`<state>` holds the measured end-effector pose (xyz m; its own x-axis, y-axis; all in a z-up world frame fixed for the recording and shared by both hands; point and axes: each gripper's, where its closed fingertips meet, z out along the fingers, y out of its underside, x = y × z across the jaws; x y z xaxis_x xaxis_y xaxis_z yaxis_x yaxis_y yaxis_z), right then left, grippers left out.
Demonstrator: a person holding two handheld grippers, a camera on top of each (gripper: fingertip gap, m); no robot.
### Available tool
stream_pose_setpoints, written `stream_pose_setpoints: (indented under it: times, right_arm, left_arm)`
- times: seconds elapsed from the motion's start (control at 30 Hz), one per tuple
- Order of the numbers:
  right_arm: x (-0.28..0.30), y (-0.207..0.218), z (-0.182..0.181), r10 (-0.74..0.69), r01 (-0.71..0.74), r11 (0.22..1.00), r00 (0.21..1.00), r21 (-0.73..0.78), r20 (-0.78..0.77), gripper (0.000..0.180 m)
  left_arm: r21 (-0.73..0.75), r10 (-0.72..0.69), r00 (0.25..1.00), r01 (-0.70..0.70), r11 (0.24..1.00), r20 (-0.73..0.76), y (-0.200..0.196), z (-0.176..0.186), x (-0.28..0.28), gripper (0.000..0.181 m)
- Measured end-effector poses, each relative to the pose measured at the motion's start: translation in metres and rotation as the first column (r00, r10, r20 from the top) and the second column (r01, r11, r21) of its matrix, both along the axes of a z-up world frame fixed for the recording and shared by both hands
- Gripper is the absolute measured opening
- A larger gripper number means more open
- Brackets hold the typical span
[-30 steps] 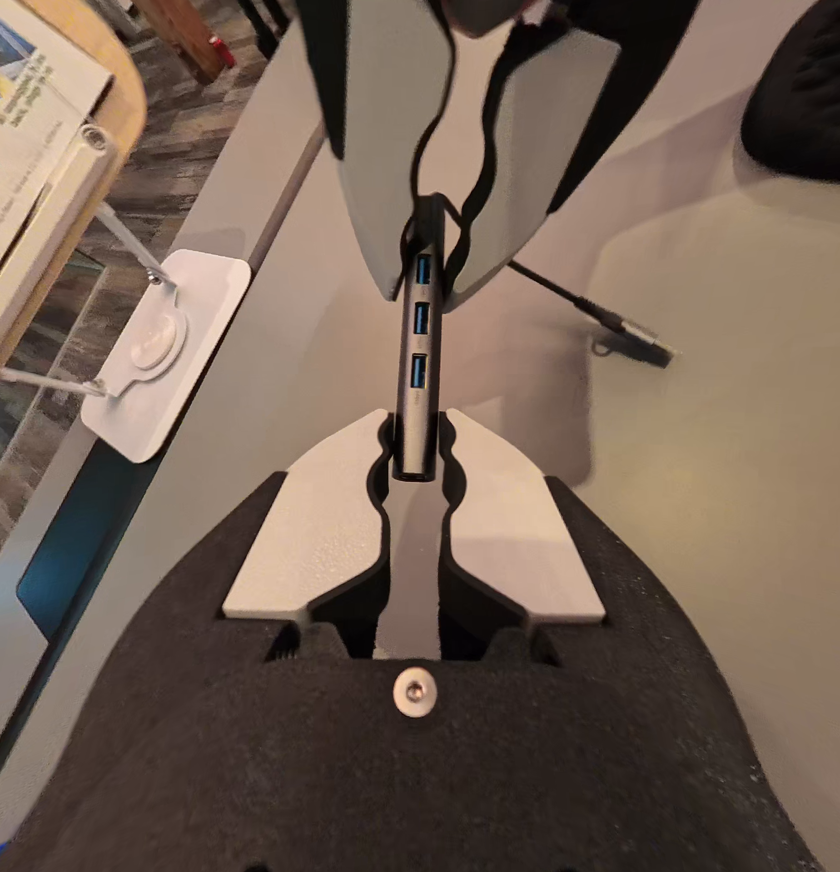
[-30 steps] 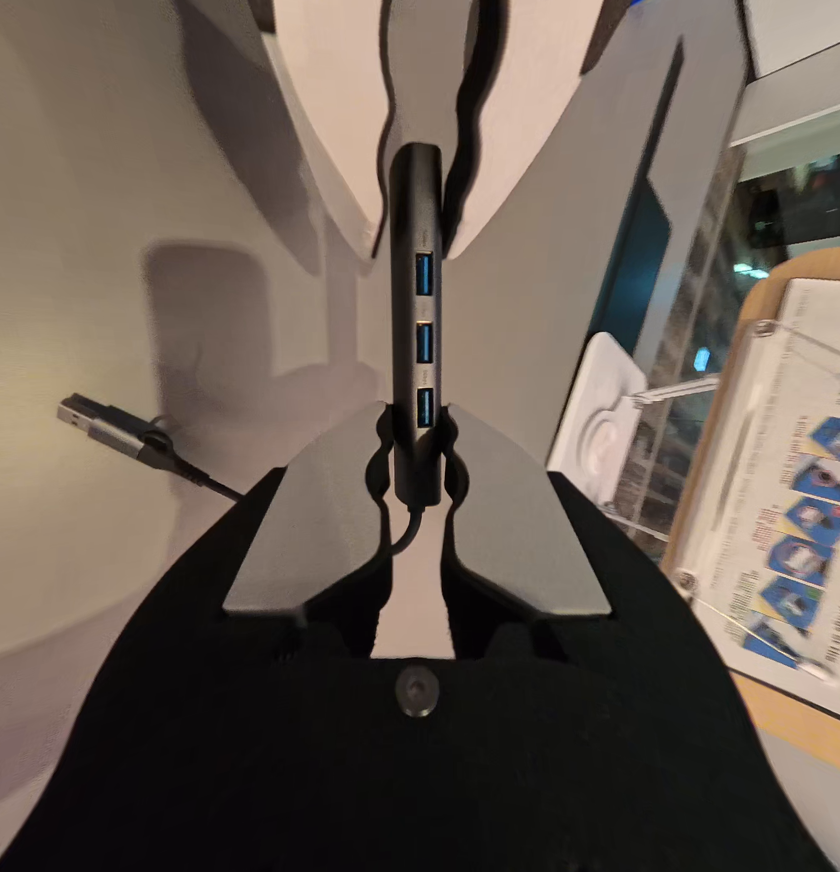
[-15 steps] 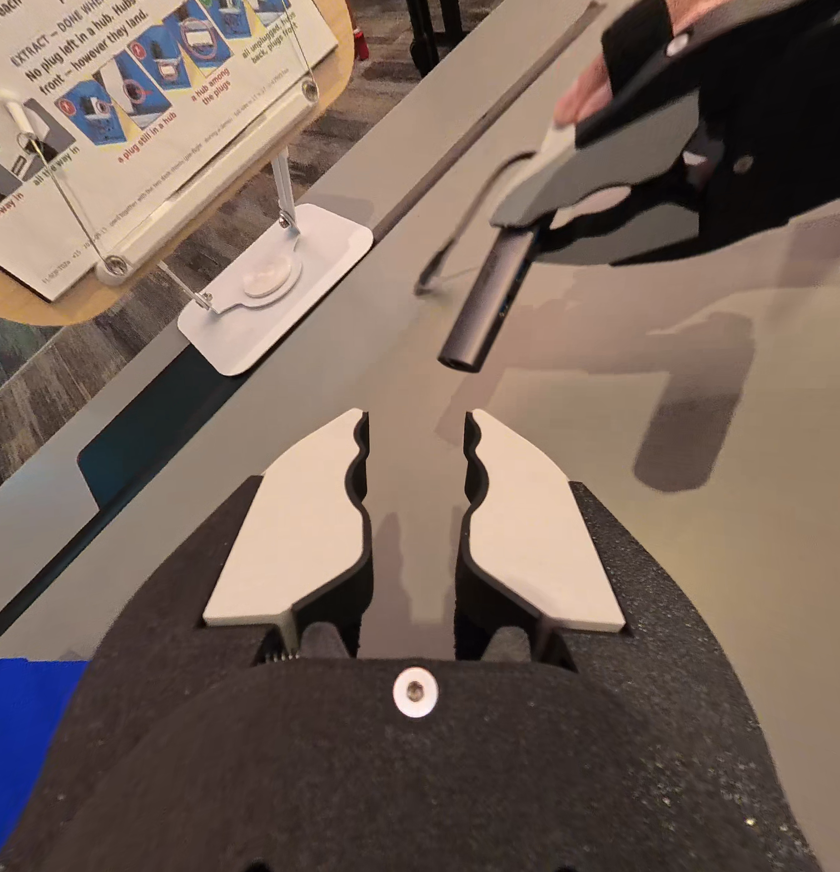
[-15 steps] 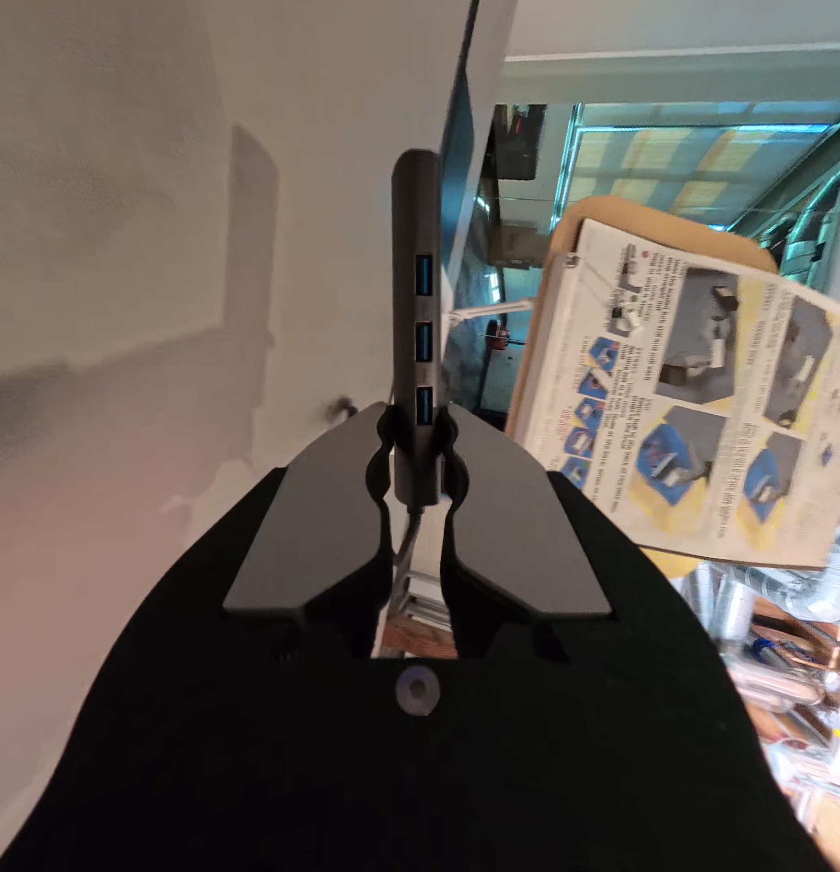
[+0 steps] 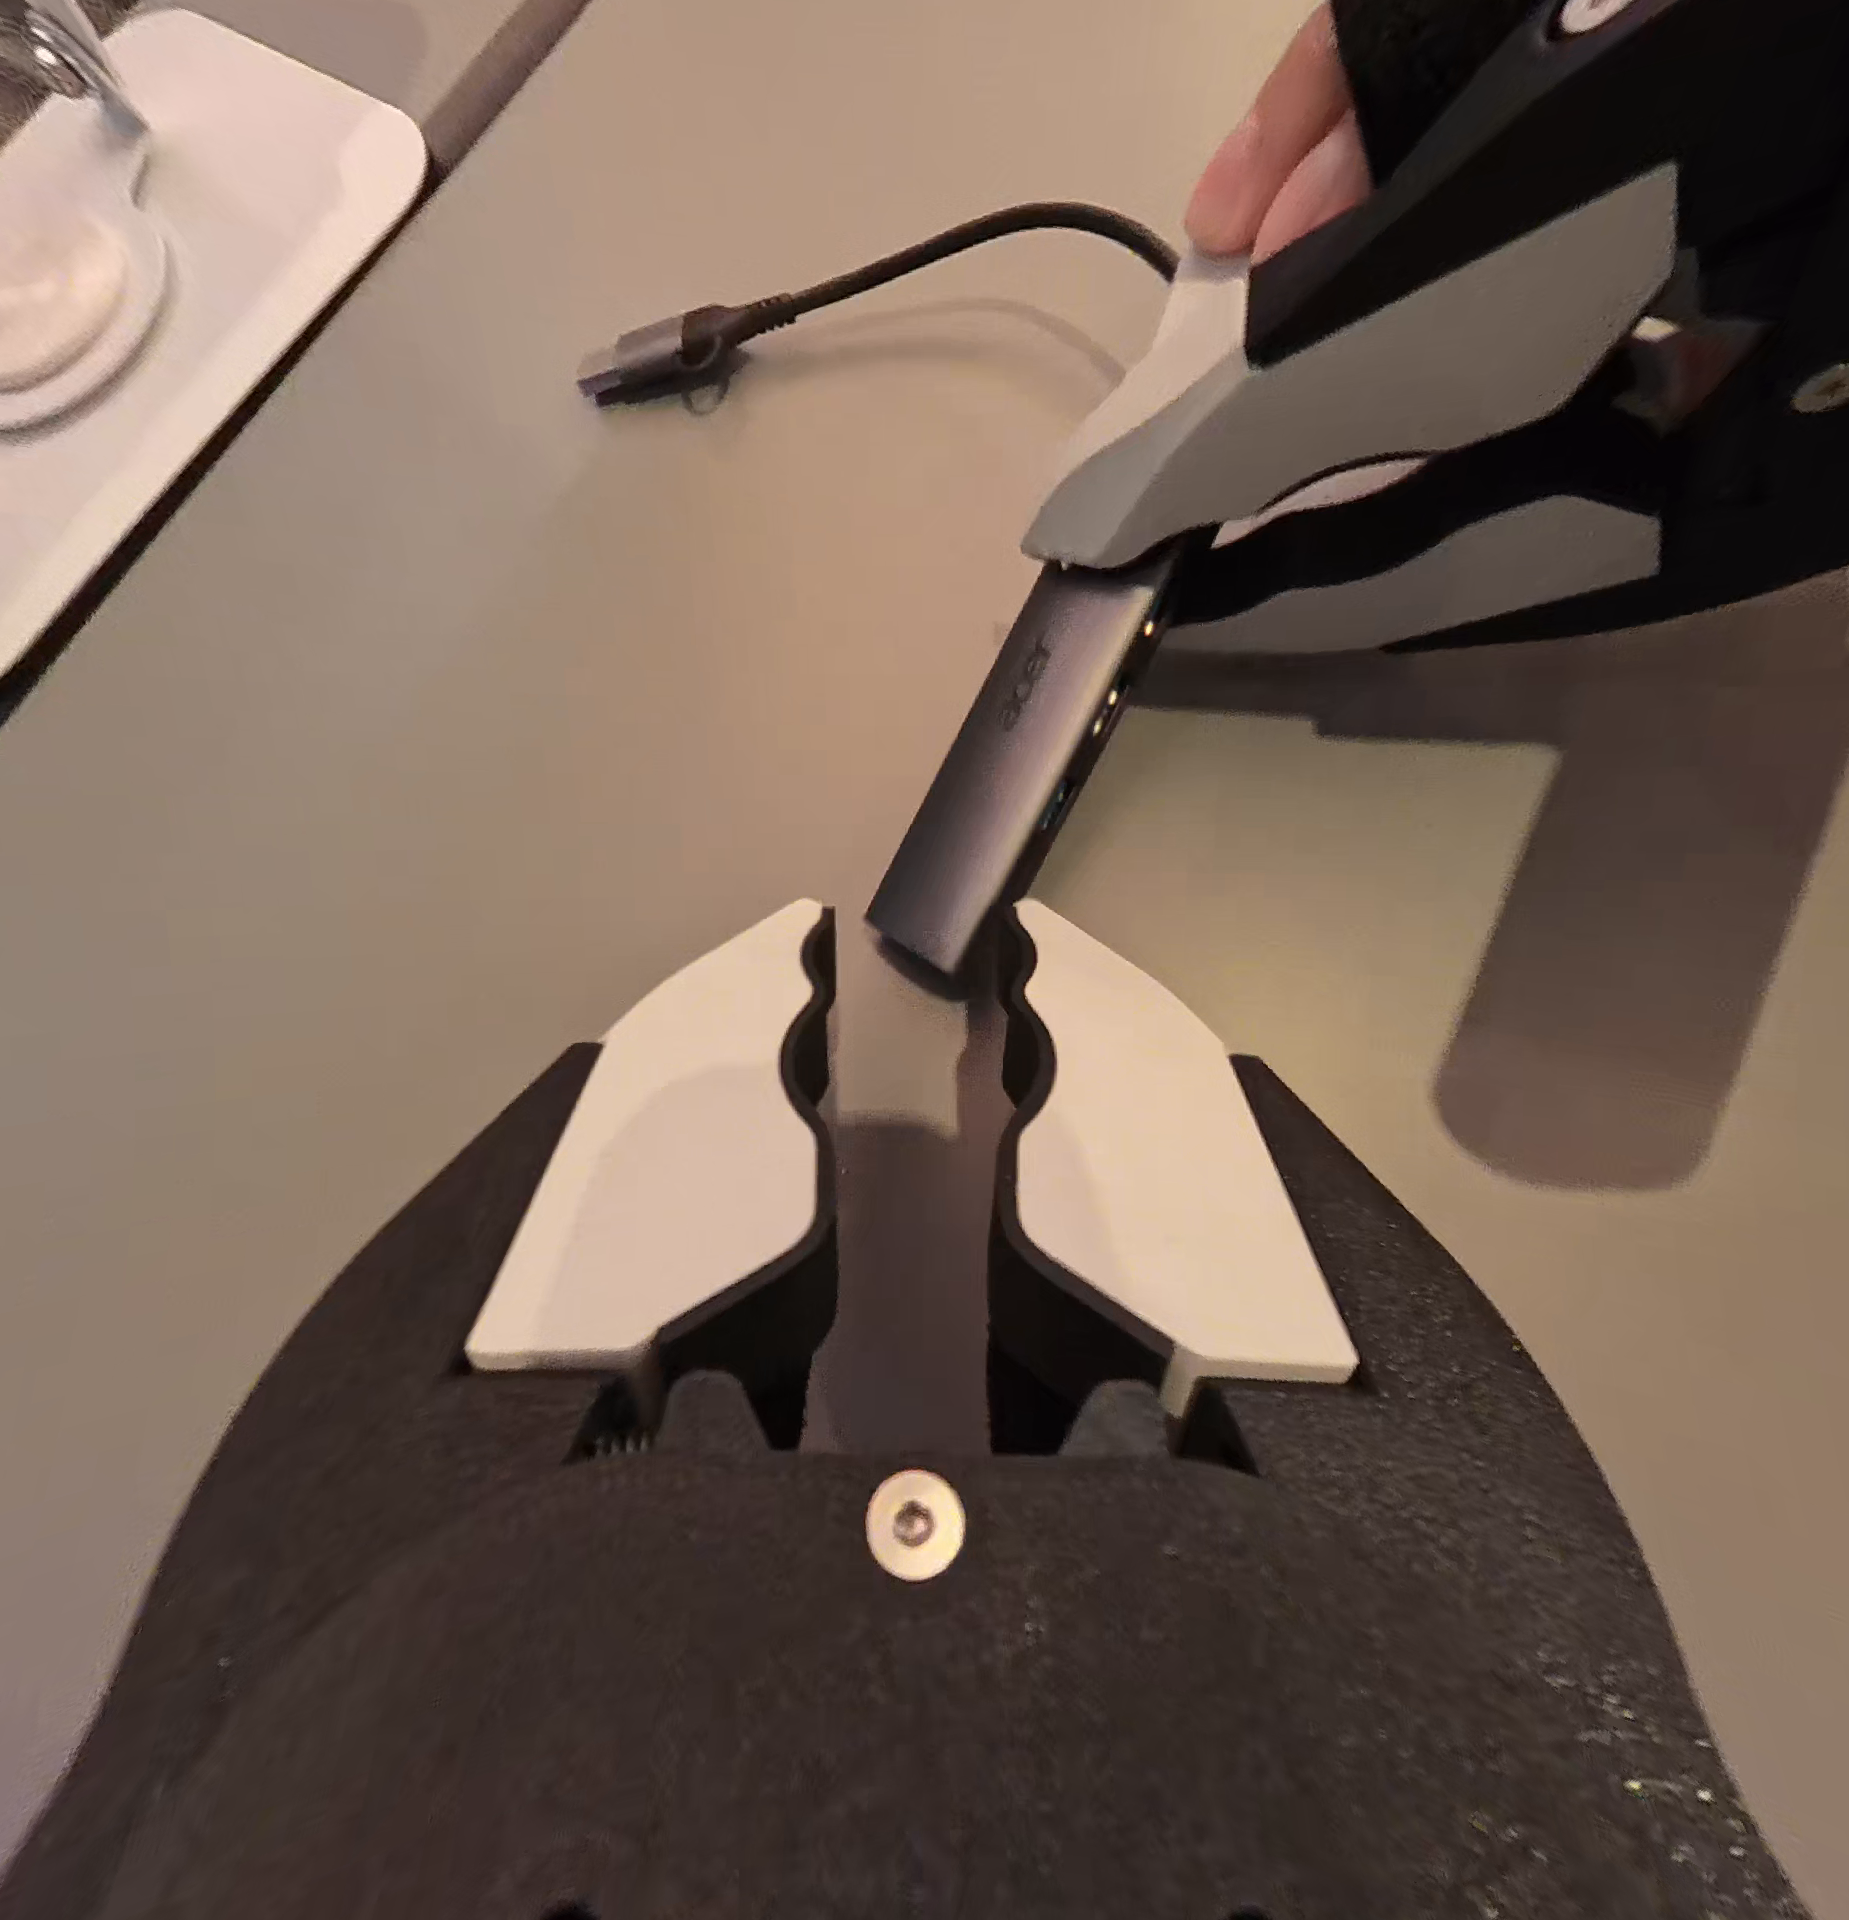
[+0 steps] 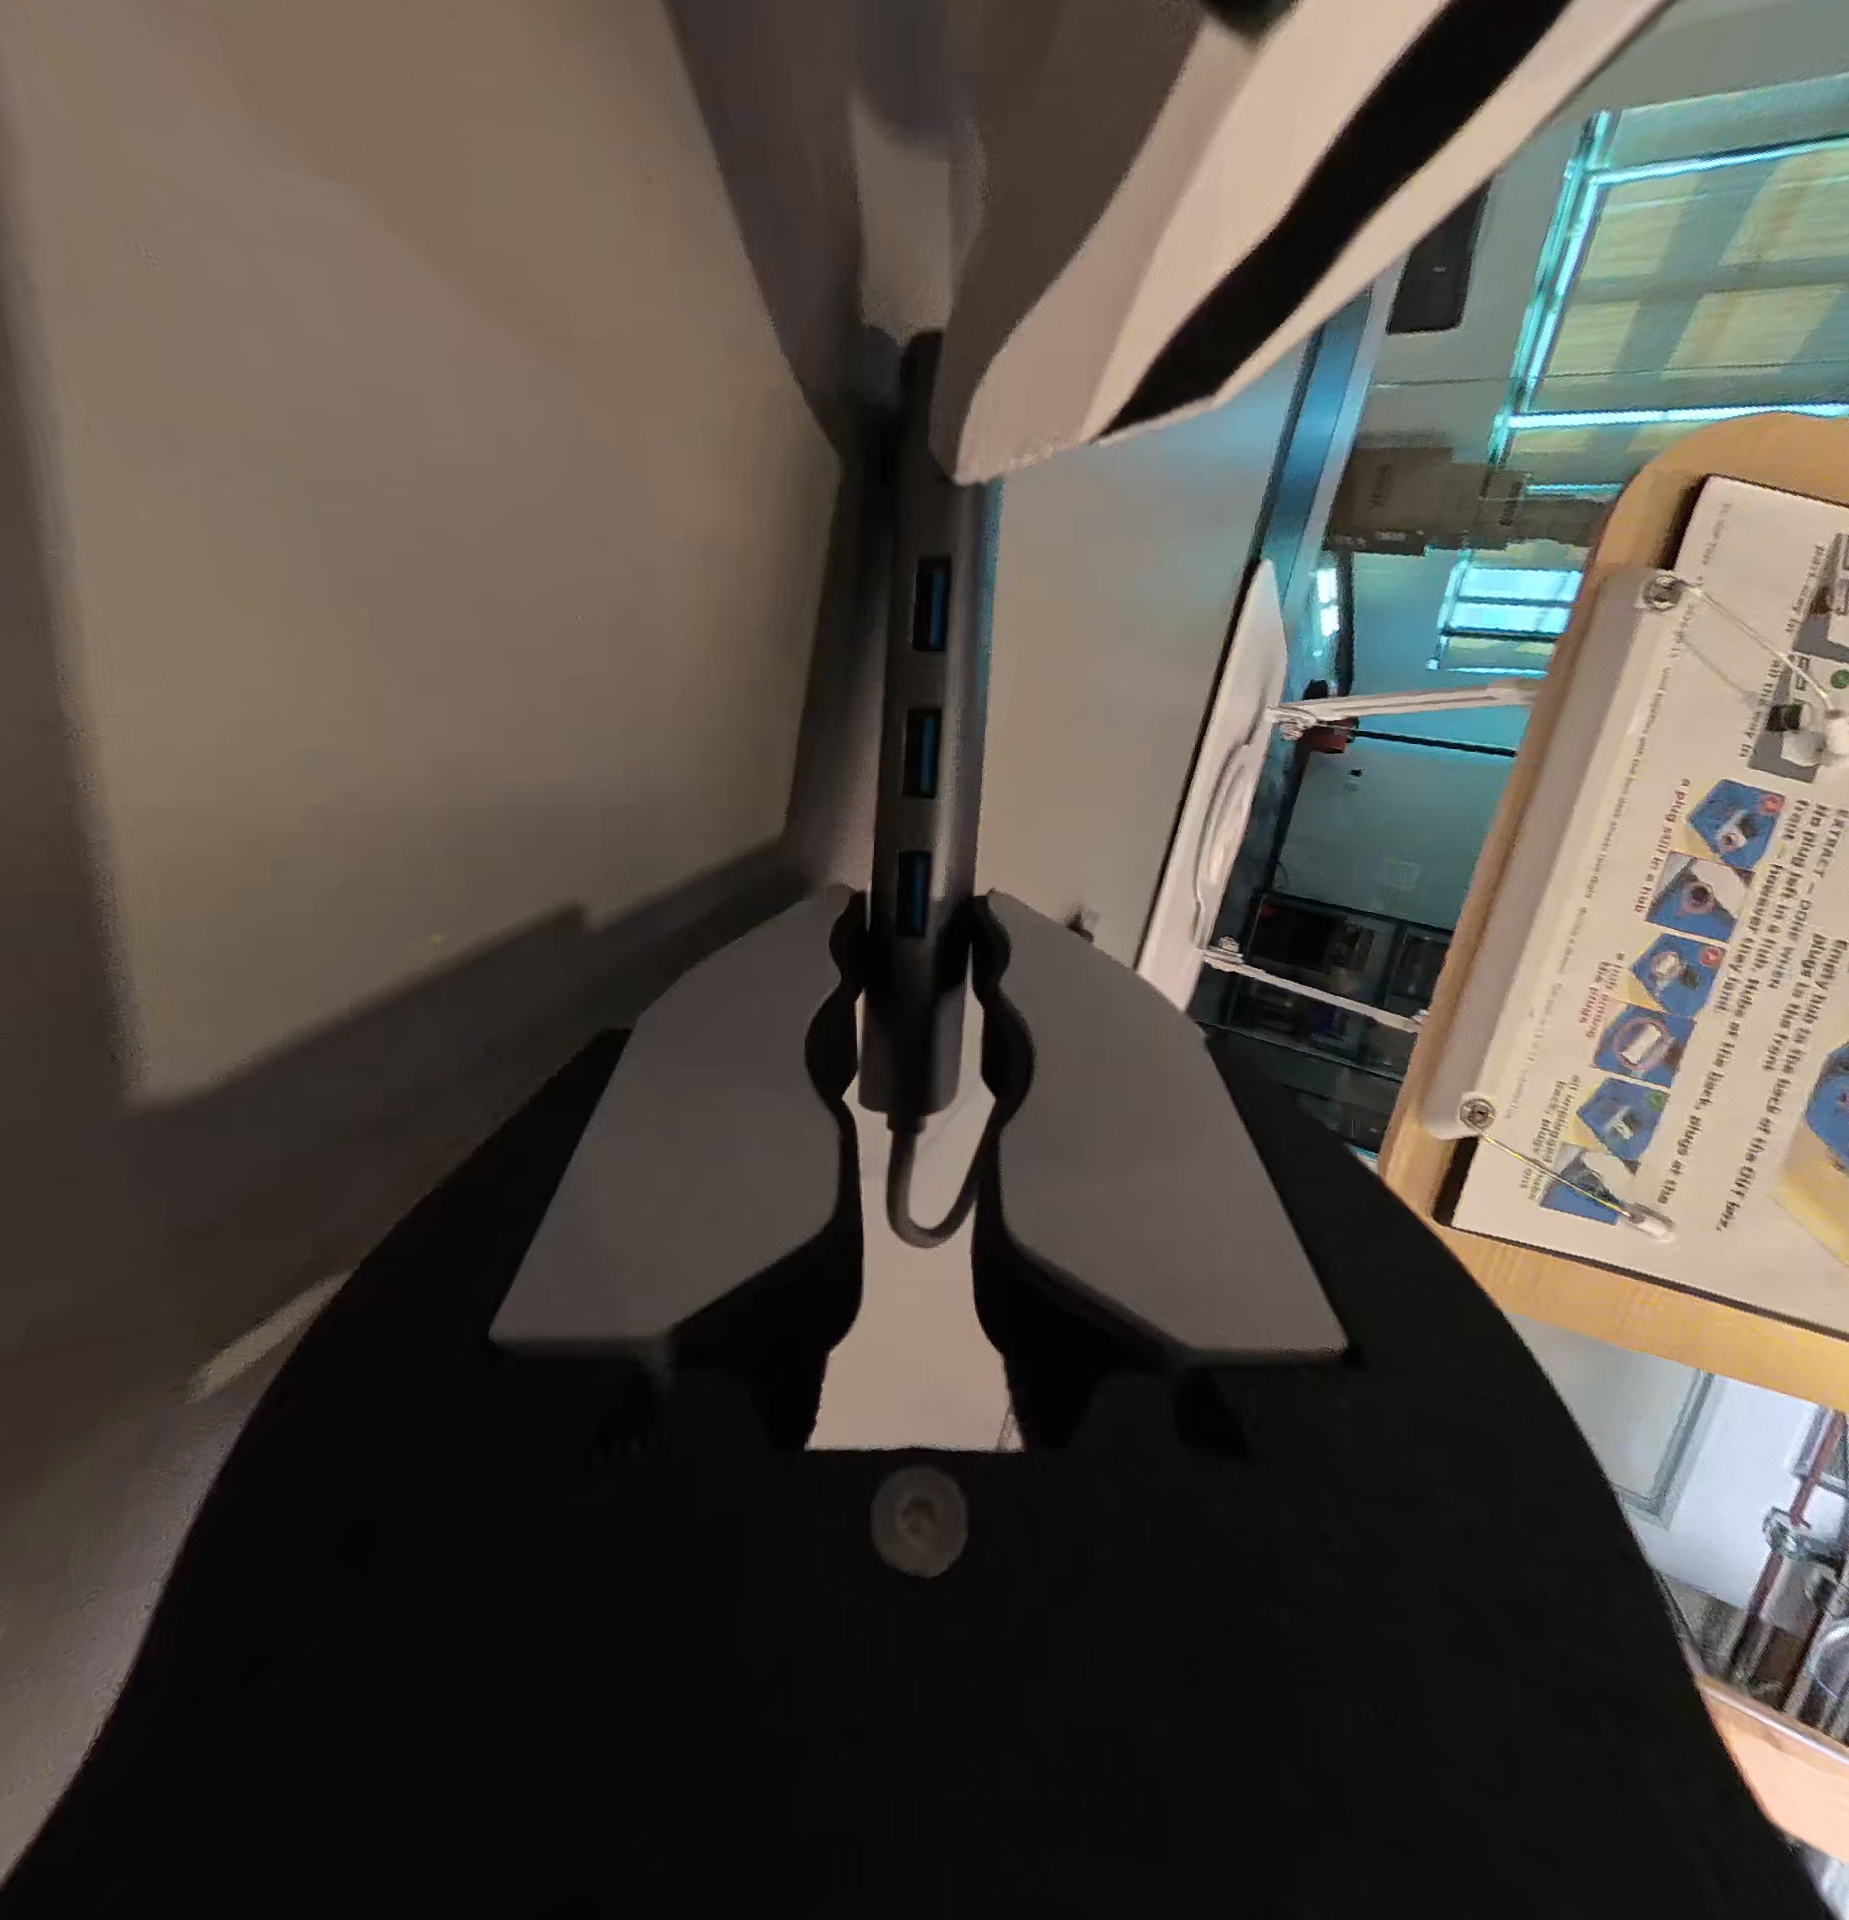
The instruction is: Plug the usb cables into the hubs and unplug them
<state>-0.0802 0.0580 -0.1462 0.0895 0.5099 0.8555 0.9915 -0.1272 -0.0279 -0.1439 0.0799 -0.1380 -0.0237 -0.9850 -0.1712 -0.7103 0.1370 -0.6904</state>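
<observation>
In the left wrist view your left hand-held gripper (image 5: 915, 925) is spread around the hub's (image 5: 1013, 769) near end above the counter (image 5: 432, 675), its plug (image 5: 645, 353) lying far left, while in the right wrist view your right hand-held gripper (image 6: 915, 914) pinches the hub (image 6: 925, 727), so next close the left one, I judge.

matt metal hub (image 5: 1013, 769), smooth matt table (image 5: 484, 644)

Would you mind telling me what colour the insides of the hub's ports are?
Blue. The ports on the hub show best in the right wrist view.
</observation>
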Motion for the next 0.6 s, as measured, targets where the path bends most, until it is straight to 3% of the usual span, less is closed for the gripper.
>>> stream_pose_setpoints:
  times: [0.13, 0.6]
  right_arm:
    - [0.000, -0.005, -0.001, -0.011, 0.011, 1.000, 1.000, -0.013, -0.010, 0.023]
    - [0.016, -0.038, 0.001, 0.019, -0.036, 0.992, 0.991, -0.123, -0.135, 0.036]
  left_arm:
    - [0.005, -0.011, 1.000, 0.011, 1.000, -0.007, -0.001, -0.007, 0.006, 0.022]
    - [-0.066, -0.025, 1.000, 0.025, 0.998, 0.012, -0.012, -0.016, 0.012, 0.025]
